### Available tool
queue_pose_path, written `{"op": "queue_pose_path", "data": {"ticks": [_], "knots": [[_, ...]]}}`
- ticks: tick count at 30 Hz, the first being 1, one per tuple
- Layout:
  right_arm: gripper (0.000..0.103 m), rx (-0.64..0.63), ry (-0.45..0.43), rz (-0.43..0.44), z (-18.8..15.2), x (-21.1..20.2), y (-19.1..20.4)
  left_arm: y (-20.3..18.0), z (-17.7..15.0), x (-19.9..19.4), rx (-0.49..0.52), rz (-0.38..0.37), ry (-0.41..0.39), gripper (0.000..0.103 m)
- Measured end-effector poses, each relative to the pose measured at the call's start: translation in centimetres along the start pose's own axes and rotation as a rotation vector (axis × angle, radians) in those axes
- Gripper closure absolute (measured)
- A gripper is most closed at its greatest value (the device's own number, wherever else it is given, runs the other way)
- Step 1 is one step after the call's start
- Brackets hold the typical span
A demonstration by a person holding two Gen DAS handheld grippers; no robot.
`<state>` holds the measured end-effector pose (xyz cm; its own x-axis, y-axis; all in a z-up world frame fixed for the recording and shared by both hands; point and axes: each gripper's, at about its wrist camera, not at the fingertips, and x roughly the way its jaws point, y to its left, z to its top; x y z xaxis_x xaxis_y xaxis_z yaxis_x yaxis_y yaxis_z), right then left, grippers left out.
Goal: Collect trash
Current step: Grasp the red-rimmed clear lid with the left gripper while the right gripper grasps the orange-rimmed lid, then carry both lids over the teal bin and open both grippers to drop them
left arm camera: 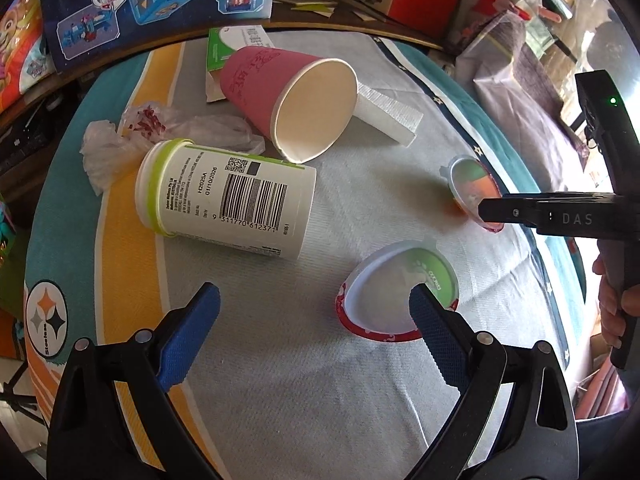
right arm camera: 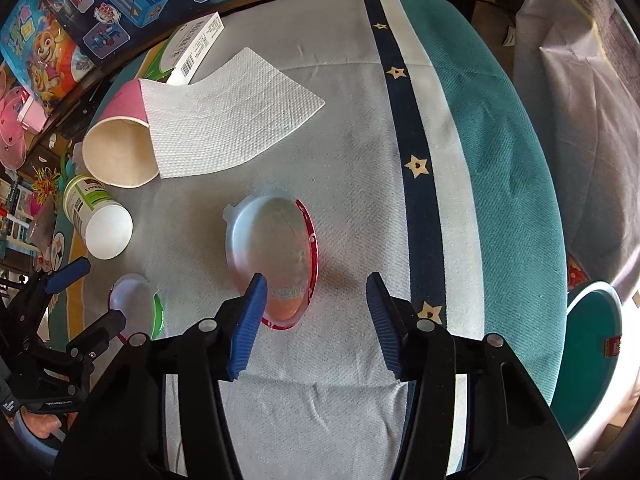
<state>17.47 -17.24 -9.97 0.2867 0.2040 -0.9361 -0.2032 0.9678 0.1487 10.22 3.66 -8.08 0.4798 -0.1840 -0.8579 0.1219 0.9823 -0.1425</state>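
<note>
Trash lies on a towel-covered table. In the left wrist view: a pink paper cup point(left arm camera: 296, 104) on its side, a white canister with green lid point(left arm camera: 224, 196), a crumpled plastic bag point(left arm camera: 120, 136), a folded paper towel point(left arm camera: 388, 114), a green-and-red plastic cup point(left arm camera: 384, 296) and a small clear cup point(left arm camera: 474, 186). My left gripper point(left arm camera: 316, 308) is open, its right finger over the green-and-red cup. My right gripper point(right arm camera: 316, 312) is open, its left finger in front of the clear red-rimmed cup point(right arm camera: 272, 256). The green cup point(right arm camera: 138, 304), canister point(right arm camera: 98, 216), pink cup point(right arm camera: 118, 148) and paper towel point(right arm camera: 224, 120) show too.
A green-and-white carton point(left arm camera: 230, 46) lies behind the pink cup. Toy boxes point(left arm camera: 152, 0) stand along the far edge. A grey bag point(left arm camera: 516, 80) sits at the right. A teal bin lid point(right arm camera: 592, 344) lies below the table's right edge.
</note>
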Motion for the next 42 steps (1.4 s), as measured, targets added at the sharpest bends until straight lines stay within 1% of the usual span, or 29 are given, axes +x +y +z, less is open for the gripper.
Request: {"op": "queue_pose_path", "data": {"ticks": [2,4,5,6,7,10,12,13,15,16,17,19,20,21,22,23,24,25,27,32,37,42], "knots": [[0.069,0.003,0.003,0.002,0.2,0.3,0.1,0.0,0.0,0.2,0.003,0.002,0.001,0.007],[0.073,-0.007,-0.006,-0.007,0.4,0.4,0.4,-0.1,-0.1,0.3,0.006,0.000,0.003,0.007],[0.077,-0.012,-0.001,0.005,0.4,0.5,0.5,-0.2,-0.1,0.4,0.010,-0.001,0.004,0.007],[0.092,-0.009,0.008,0.019,0.4,0.6,0.6,-0.4,-0.2,0.5,0.017,-0.001,0.005,0.007],[0.097,-0.011,0.006,0.021,0.3,0.6,0.8,-0.6,-0.2,0.6,0.024,0.001,0.005,0.008],[0.099,-0.036,-0.002,0.016,-0.2,0.2,1.1,-1.2,-0.2,0.6,0.053,0.005,-0.007,0.010],[0.099,-0.040,-0.005,0.012,-0.5,-0.1,1.0,-1.8,-0.2,0.5,0.082,0.002,-0.012,0.025],[0.099,-0.040,-0.006,0.007,-0.7,-0.2,0.9,-2.1,-0.2,0.6,0.093,-0.002,-0.009,0.029],[0.099,-0.035,-0.007,0.009,-1.1,-0.5,0.5,-2.6,-0.3,0.9,0.115,-0.012,0.004,0.045],[0.099,-0.032,-0.007,0.010,-1.3,-0.6,0.4,-2.9,-0.4,1.0,0.125,-0.016,0.014,0.047],[0.099,-0.029,-0.009,0.010,-1.5,-0.8,0.2,-3.2,-0.5,1.1,0.140,-0.006,0.012,0.048],[0.099,-0.024,-0.012,0.011,-1.9,-1.1,-0.1,-3.8,-0.7,1.1,0.162,-0.012,0.016,0.048],[0.099,-0.022,-0.014,0.010,-2.0,-1.2,-0.2,-4.1,-0.8,1.1,0.171,-0.015,0.019,0.051],[0.099,-0.016,-0.016,0.010,-2.2,-1.3,-0.4,-4.4,-0.9,1.1,0.184,-0.012,0.019,0.059],[0.099,-0.010,-0.019,0.010,-2.4,-1.5,-0.6,-4.8,-1.0,1.1,0.201,-0.008,0.019,0.065],[0.099,-0.004,-0.023,0.009,-2.6,-1.7,-0.8,-5.2,-1.1,1.1,0.213,-0.010,0.022,0.080],[0.099,-0.001,-0.027,0.008,-2.7,-1.8,-1.0,-5.5,-1.2,1.0,0.220,-0.016,0.024,0.086],[0.099,0.002,-0.032,0.009,-2.9,-2.1,-1.2,-5.8,-1.2,0.9,0.221,-0.018,0.019,0.089],[0.099,0.004,-0.039,0.014,-3.3,-2.6,-1.5,-6.1,-1.2,0.4,0.219,-0.027,0.008,0.098],[0.099,0.019,-0.063,0.025,-4.5,-4.0,-2.5,-7.4,-0.8,-0.6,0.227,-0.015,-0.016,0.098],[0.099,0.045,-0.084,0.028,-5.6,-5.3,-4.0,-8.8,-0.2,-1.0,0.233,-0.002,-0.014,0.098],[0.099,0.077,-0.102,0.025,-6.8,-6.4,-6.0,-11.4,0.6,-1.3,0.280,-0.005,-0.013,0.098]]}}
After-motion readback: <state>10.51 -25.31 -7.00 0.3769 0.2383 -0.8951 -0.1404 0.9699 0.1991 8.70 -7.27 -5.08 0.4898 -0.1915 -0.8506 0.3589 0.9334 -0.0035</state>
